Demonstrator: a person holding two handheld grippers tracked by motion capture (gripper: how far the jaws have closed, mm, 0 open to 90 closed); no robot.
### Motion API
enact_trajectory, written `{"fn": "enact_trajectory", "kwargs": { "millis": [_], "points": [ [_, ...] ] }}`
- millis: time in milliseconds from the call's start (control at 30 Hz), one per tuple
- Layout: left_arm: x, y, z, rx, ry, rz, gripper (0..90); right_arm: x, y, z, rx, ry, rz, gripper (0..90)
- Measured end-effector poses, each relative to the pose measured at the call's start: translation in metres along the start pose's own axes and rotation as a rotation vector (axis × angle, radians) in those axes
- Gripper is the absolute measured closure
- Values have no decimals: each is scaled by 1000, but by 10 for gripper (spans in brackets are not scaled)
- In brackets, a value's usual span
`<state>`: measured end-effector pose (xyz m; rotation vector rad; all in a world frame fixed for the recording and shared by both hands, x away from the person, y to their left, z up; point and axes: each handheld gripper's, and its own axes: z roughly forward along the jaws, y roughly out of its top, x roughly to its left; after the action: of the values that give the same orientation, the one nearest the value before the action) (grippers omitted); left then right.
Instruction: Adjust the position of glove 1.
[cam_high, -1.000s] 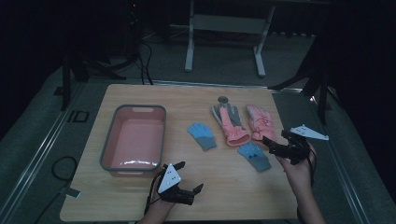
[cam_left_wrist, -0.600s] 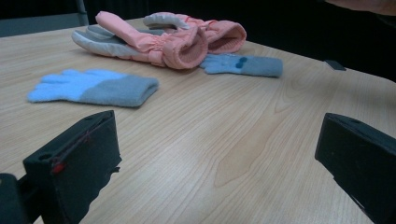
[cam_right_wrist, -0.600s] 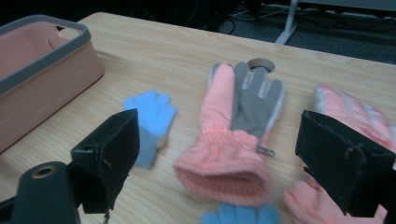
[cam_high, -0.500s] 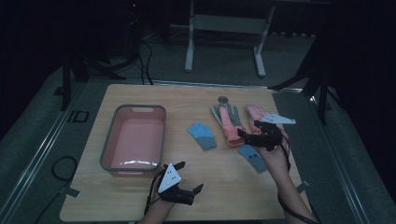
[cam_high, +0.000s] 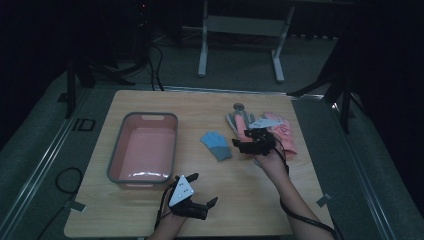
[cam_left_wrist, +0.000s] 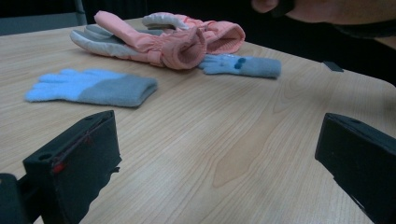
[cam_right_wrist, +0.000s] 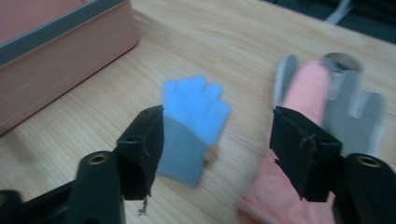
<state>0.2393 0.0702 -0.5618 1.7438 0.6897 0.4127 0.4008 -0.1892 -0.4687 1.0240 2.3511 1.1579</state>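
The blue glove (cam_high: 217, 145) lies flat on the bench (cam_high: 250, 200) a little right of centre, fingers pointing to the far left and grey cuff toward the near right, so its long axis runs slantwise across the wood. Just to its right, the right gripper (cam_high: 239, 145) hangs low over the bench with its tips facing left at the cuff end. In the right gripper view the glove (cam_right_wrist: 191, 128) sits ahead, partly behind the left jaw, and nothing is between the jaws. They have just been closing, yet a clear gap remains, so the gripper is released, not clenched on anything. As I judge it, the coming move is a short reach leftward onto the cuff, and the right hand is plainly the nearer one.

The left gripper (cam_high: 207, 195) rests at the near edge, its jaws spread wide and empty over bare wood.

Beyond the right hand lie the pink and grey gloves (cam_high: 282, 132) in a heap; in the left gripper view a second blue glove (cam_left_wrist: 243, 65) lies beside that heap (cam_left_wrist: 159, 39). The pink tub (cam_high: 116, 160) stands well to the left.
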Motion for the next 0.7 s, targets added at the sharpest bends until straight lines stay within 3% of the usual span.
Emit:
{"fn": "enact_trajectory", "kwargs": {
  "millis": [133,300,467,700],
  "points": [
    [0,0,0,-1,-3,-1,1,1,3,19,31,51,23,416],
    [0,0,0,3,-7,-1,1,6,8,39,69,99,-5,448],
    [0,0,0,1,-9,-2,1,11,11,58,112,85,-45,503],
    [0,0,0,2,-17,-2,1,9,8,86,152,89,-61,545]
  ]
}}
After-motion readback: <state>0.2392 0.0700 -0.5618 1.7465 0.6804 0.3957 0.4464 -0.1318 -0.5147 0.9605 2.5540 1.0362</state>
